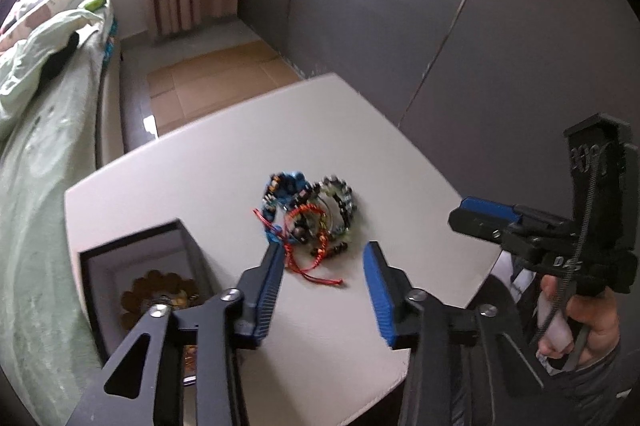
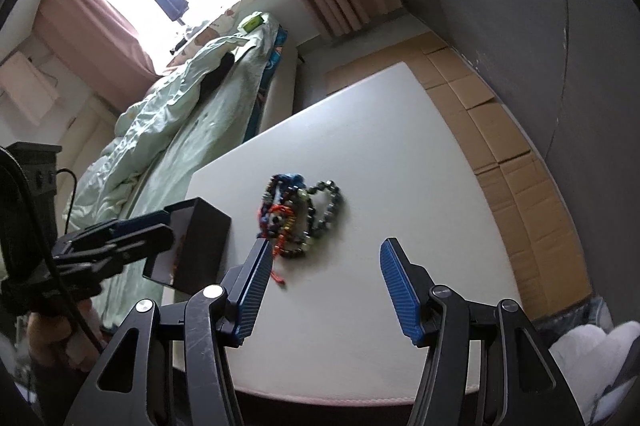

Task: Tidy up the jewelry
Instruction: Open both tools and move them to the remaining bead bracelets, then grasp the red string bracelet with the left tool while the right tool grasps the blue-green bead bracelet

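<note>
A heap of bracelets (image 1: 308, 216) lies mid-table: blue and dark bead strands, a grey-green bead loop and red cords. It also shows in the right wrist view (image 2: 300, 220). My left gripper (image 1: 325, 256) is open and empty, just short of the heap, its left finger by the red cord. An open black jewelry box (image 1: 132, 278) holding a gold flower-shaped piece (image 1: 160, 296) sits at the table's left corner. My right gripper (image 2: 326, 254) is open and empty, just short of the heap and slightly to its right. The box (image 2: 196, 242) shows left of it.
The white table (image 1: 360, 146) is small with rounded corners. A bed with a pale green quilt (image 1: 40, 146) runs along its left side. A dark grey wall (image 1: 440, 6) and flattened cardboard (image 2: 520, 166) on the floor lie beyond the table.
</note>
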Motion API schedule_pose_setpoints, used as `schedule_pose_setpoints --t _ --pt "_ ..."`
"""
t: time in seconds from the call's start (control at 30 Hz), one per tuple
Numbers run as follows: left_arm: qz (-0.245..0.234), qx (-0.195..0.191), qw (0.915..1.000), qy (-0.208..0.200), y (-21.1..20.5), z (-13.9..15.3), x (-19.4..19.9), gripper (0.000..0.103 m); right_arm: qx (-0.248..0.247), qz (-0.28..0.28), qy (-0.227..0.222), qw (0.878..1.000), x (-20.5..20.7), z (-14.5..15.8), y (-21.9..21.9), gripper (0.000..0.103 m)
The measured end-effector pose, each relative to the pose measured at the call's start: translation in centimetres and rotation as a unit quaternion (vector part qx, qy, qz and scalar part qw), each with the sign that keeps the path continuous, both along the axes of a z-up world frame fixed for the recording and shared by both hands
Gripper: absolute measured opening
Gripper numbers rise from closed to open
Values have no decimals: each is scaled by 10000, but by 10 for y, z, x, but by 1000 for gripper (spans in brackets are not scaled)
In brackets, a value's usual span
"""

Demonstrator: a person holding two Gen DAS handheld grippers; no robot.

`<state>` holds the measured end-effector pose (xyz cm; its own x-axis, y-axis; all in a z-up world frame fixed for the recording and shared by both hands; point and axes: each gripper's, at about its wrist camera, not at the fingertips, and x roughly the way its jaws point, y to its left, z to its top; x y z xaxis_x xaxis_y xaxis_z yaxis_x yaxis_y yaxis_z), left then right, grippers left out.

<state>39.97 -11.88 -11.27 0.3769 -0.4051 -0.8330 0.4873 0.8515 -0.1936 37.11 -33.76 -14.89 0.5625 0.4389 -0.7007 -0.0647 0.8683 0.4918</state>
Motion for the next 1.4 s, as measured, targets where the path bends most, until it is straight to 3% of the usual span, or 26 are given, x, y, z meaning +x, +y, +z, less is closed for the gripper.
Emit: schedule_pose_setpoints --t 0.2,0.33,0.63,0.8,0.87,0.93,1.4 --pt "-78 236 9994 230 -20 -28 6 38 73 -82 54 9999 -4 -14 -14 56" --pt "-107 392 9987 293 -30 -42 9 30 113 -126 95 9998 -6 -23 -21 55" --pt "-147 764 9966 277 -44 -66 11 29 149 -165 113 9997 -5 -31 -28 55" --pt "-77 808 9962 310 -44 -75 16 22 166 -112 124 9997 -3 -33 -26 55" --pt "-60 773 9964 349 -42 -77 18 14 179 -68 127 9997 -1 -33 -26 55" --pt "-55 777 9964 337 -40 -78 19 8 161 -30 128 9998 2 -33 -22 55" --pt "63 243 9997 38 -10 -25 19 7 58 510 301 9982 43 -39 29 45"
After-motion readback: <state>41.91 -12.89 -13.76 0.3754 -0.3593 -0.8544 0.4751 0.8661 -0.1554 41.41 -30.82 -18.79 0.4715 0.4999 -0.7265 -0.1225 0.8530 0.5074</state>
